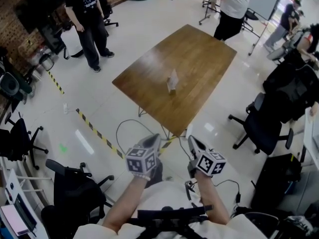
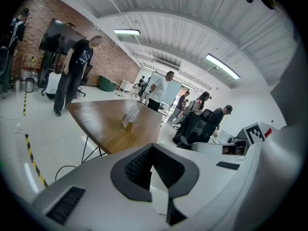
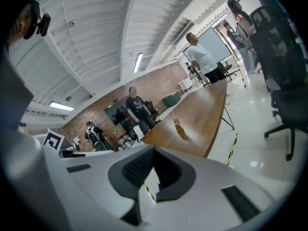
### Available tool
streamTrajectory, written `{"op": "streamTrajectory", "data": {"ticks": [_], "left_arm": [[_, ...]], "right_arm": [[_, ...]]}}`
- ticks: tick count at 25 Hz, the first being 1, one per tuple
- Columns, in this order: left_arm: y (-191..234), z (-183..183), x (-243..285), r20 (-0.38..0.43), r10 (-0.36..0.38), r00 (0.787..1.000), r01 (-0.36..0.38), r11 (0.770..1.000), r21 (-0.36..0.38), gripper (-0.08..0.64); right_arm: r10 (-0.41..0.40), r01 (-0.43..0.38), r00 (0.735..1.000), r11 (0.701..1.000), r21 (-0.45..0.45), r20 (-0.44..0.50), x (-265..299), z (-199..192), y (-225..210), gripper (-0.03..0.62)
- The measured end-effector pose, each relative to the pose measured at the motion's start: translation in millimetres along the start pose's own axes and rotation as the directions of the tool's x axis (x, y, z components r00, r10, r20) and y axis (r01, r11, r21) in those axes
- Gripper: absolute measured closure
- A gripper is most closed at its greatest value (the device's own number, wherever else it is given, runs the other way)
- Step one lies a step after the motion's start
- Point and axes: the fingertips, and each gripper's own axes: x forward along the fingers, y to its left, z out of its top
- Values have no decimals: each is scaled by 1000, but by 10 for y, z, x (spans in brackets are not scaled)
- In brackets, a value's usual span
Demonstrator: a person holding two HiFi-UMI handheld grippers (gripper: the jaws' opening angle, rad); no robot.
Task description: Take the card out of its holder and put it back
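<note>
A white card [image 1: 173, 77] stands upright in a small wooden holder [image 1: 172, 89] near the middle of a brown wooden table [image 1: 199, 59]. Both grippers hang well short of the table's near corner, close to my body. My left gripper [image 1: 155, 139] is shut with nothing in it, and my right gripper [image 1: 191, 140] is shut and empty too. In the left gripper view the card [image 2: 131, 113] sits far ahead of the closed left gripper [image 2: 153, 147]. The right gripper view shows the card [image 3: 177, 123] on the table, far beyond the closed right gripper [image 3: 154, 148].
A person in black [image 1: 89, 19] stands left of the table and one in a white shirt [image 1: 233, 6] at its far end. Black office chairs stand at the right [image 1: 264, 126] and lower left [image 1: 75, 188]. Yellow-black tape [image 1: 97, 132] and a cable [image 1: 127, 126] lie on the floor.
</note>
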Motion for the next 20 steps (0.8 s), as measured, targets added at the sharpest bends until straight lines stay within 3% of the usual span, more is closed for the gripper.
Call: {"op": "streamTrajectory", "data": {"ticks": [11,20], "left_arm": [[402,838,754,-26,-33,999,34,998,44,563],[835,1252,1109,-34,-57,998,59,997,45,563]], "right_arm": [[-33,35,997,999,-31,68,846,839,-82,591],[-68,69,996,997,-17,66,1489,1030,-114,558]]}}
